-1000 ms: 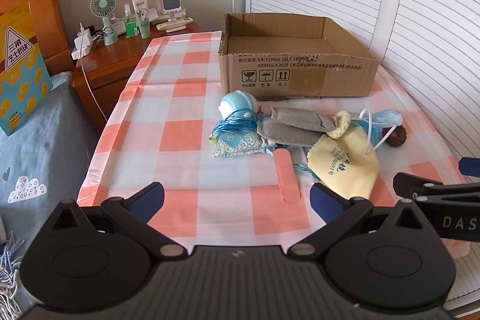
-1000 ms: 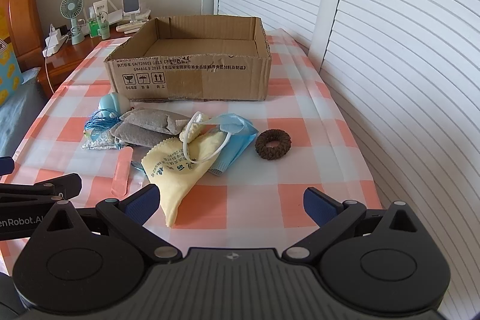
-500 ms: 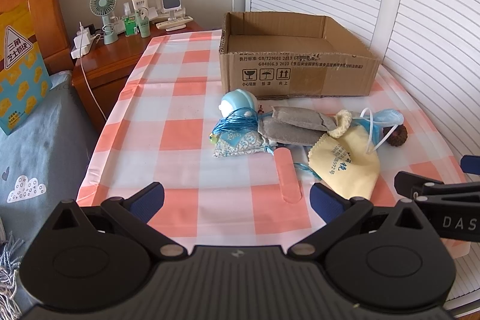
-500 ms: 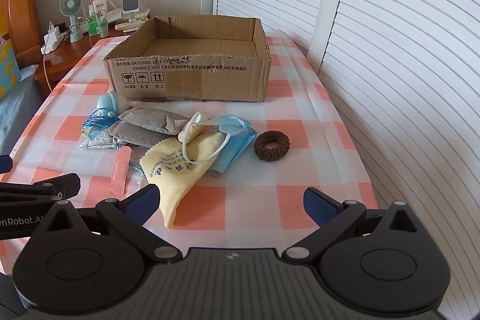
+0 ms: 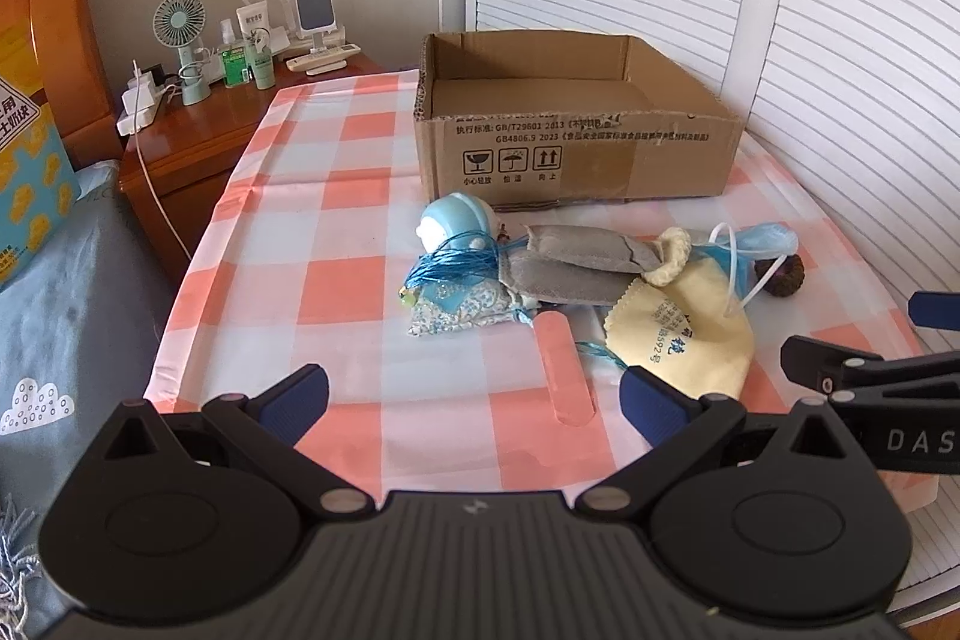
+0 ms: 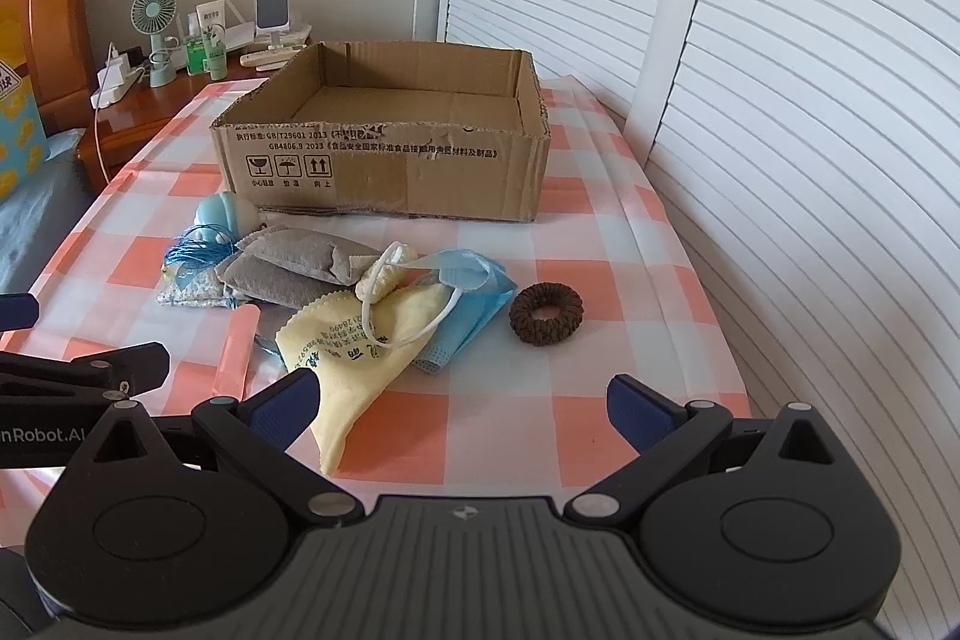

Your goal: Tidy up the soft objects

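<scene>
An open empty cardboard box (image 5: 576, 160) (image 6: 384, 166) stands at the far side of the checked tablecloth (image 5: 336, 244). In front of it lies a pile of soft things: a light blue round toy (image 5: 457, 220) (image 6: 221, 214), blue string (image 5: 450, 268), a patterned pouch (image 5: 462, 313), grey pouches (image 5: 576, 259) (image 6: 288, 262), a yellow cloth (image 5: 690, 340) (image 6: 360, 346), a blue face mask (image 6: 468, 304) and a brown hair tie (image 6: 546, 313). My left gripper (image 5: 474, 397) is open and empty, short of the pile. My right gripper (image 6: 462, 400) is open and empty over the cloth's near corner.
A pink strip (image 5: 564, 370) lies on the cloth near the pile. A wooden nightstand (image 5: 198, 124) with a small fan (image 5: 180, 34), bottles and chargers stands at the far left. White slatted doors (image 6: 810, 100) run along the right. A bed with grey bedding (image 5: 66, 316) lies left.
Both grippers have edged slightly forward toward the pile. Nothing on the table has moved.
</scene>
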{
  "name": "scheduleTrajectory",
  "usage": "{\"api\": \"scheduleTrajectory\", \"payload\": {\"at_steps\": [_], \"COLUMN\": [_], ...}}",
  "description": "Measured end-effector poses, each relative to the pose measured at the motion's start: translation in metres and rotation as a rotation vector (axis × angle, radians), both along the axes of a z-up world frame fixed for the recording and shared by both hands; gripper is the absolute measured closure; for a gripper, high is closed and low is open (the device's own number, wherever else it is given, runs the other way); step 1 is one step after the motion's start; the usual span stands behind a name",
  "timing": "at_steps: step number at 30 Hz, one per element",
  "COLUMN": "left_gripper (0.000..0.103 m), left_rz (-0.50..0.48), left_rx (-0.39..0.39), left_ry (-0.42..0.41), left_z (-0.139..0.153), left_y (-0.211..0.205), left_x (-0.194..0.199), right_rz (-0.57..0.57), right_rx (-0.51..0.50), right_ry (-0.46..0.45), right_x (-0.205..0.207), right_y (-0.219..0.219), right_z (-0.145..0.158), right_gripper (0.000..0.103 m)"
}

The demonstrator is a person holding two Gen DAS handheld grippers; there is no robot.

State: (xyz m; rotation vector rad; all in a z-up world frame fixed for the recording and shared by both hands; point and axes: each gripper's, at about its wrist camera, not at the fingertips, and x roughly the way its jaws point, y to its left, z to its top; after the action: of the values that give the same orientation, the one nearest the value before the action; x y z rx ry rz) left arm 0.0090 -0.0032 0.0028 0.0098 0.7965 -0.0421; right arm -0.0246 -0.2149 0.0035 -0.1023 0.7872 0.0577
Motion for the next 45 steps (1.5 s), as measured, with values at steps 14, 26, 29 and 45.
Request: {"api": "scheduleTrajectory", "payload": {"at_steps": [14, 26, 29, 45], "left_gripper": [0.001, 0.001, 0.001, 0.000], "left_rz": [-0.079, -0.066, -0.063, -0.086], "left_rx": [-0.039, -0.045, -0.048, -0.010], "left_ry": [-0.020, 0.053, 0.046, 0.046], "left_z": [-0.021, -0.063, -0.062, -0.064], "left_y": [-0.002, -0.008, -0.007, 0.015], "left_x": [0.023, 0.050, 0.049, 0.039], "right_rz": [0.062, 0.072, 0.080, 0.121], "right_rx": [0.000, -0.011, -0.013, 0.001], "right_ry": [-0.014, 0.016, 0.017, 0.041], "right_x": [0.006, 0.011, 0.012, 0.014], "right_y": [-0.012, -0.035, -0.037, -0.039], "right_z": [-0.017, -0.044, -0.047, -0.062], "right_gripper": [0.000, 0.000, 0.000, 0.000]}}
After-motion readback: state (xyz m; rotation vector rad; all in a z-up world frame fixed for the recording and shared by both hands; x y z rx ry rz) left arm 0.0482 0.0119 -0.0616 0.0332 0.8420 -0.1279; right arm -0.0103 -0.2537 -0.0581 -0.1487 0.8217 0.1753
